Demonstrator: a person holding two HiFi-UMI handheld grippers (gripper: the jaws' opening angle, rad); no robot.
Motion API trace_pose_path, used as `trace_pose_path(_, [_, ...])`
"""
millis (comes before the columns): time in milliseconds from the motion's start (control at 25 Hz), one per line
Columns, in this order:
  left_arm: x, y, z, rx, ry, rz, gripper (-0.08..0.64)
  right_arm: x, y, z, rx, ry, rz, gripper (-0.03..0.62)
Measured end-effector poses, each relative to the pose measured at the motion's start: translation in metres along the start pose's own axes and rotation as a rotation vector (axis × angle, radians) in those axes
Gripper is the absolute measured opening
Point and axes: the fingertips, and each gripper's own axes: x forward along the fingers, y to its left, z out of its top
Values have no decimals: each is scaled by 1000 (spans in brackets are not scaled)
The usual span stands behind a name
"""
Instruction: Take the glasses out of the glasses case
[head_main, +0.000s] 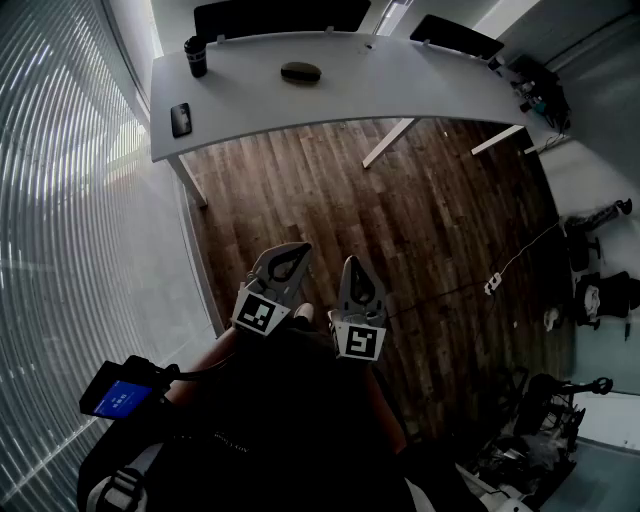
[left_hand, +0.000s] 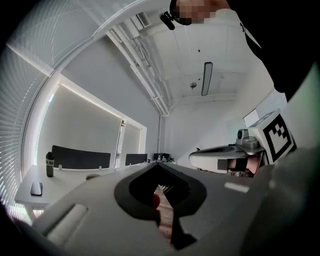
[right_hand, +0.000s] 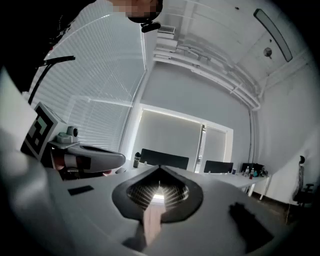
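We hold the left gripper (head_main: 293, 254) and right gripper (head_main: 354, 268) with jaws together, empty, well apart from the glasses case (head_main: 300, 72) on the table (head_main: 400, 90).

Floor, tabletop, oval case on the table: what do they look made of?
Floor: dark brown wood planks or wood-look laminate; plank seams and grain show, low sheen.
Tabletop: smooth matte white, no grain, probably laminate or painted board.
Case: dark, dull, rounded oval; too small to tell hard shell from fabric.
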Motion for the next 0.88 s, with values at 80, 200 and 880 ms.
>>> trace_pose_path(80, [-2, 2, -6, -7, 4, 1, 5, -2, 1, -7, 35, 11, -24, 6])
trace_pose_path(200, [-5, 2, -14, -18, 18, -1, 5, -2, 4, -11, 52, 18, -33, 6])
trace_pose_path(880, [-2, 24, -8, -95, 34, 49, 5, 11, 0, -9, 86, 49, -43, 6])
